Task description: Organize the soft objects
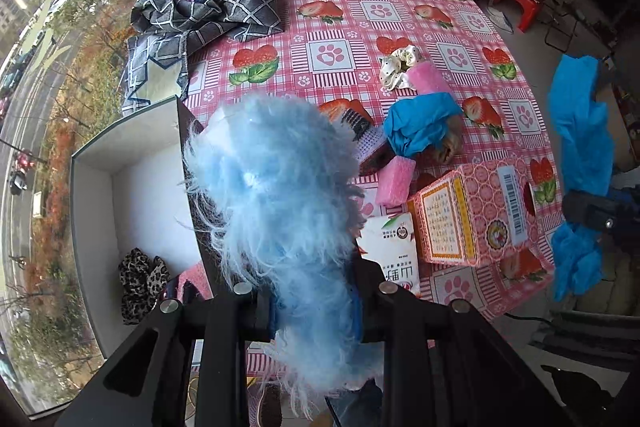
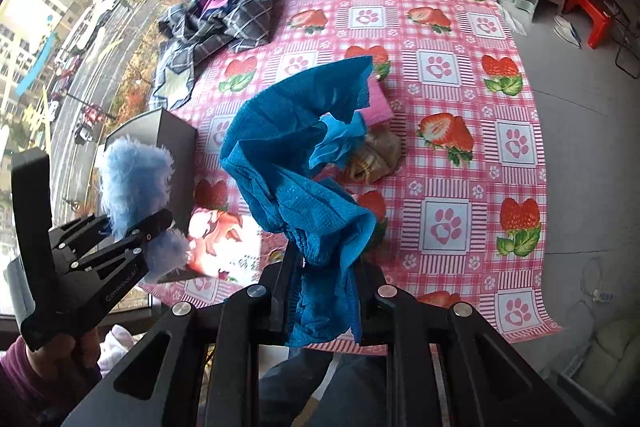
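A: Blue fluffy toy (image 1: 280,211) — where is it?

B: Clamped in the left gripper (image 1: 316,311), fingers closed on it, hanging upright just right of the open box (image 1: 96,195) with the leopard scrunchie (image 1: 140,279).

A: And the right gripper (image 2: 324,303)?

B: Closed on the blue cloth (image 2: 304,163), over the table (image 2: 460,131), farther from the box. Left seems nearer.

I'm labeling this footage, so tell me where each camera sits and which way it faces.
Left wrist: on the left gripper, facing the table over its fluffy blue item and the white box; own fingers show.
Right wrist: on the right gripper, facing the table past its blue cloth; the left gripper shows.
Shared: strawberry tablecloth, plaid fabric.
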`<state>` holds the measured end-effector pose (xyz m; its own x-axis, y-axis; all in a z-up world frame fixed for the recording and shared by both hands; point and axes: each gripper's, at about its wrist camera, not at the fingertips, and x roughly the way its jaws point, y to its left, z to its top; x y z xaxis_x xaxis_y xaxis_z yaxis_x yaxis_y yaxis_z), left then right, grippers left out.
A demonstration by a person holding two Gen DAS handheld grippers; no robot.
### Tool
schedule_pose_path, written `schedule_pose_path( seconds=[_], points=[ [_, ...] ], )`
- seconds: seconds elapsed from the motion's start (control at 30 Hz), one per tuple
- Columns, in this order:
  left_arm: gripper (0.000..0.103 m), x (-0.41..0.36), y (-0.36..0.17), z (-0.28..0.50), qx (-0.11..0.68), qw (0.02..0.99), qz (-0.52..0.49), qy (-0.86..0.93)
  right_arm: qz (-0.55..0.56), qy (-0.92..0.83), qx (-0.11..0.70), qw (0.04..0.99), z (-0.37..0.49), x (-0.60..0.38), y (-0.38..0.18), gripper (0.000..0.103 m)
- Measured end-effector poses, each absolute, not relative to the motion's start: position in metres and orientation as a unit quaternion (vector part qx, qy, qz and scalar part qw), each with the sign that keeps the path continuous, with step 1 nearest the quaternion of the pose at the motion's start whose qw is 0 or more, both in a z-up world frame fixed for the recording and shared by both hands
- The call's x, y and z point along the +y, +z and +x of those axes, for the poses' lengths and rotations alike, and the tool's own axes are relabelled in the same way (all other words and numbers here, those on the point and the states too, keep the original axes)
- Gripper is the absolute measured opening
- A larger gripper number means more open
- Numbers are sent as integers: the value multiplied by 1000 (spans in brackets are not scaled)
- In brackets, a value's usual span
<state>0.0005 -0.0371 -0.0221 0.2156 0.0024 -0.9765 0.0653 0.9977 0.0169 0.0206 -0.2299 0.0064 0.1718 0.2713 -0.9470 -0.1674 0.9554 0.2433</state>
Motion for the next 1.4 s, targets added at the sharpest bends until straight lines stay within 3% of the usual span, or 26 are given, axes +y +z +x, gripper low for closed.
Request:
schedule_pose_path(
  seconds=[0.8, 1.4],
  points=[
    [28, 67, 13, -68, 581, 807, -54, 90, -41, 251, 643, 723, -17, -101, 12, 22],
    [29, 95, 13, -87, 578, 803, -76, 122, -63, 272, 647, 710, -26, -73, 8, 22]
  ],
)
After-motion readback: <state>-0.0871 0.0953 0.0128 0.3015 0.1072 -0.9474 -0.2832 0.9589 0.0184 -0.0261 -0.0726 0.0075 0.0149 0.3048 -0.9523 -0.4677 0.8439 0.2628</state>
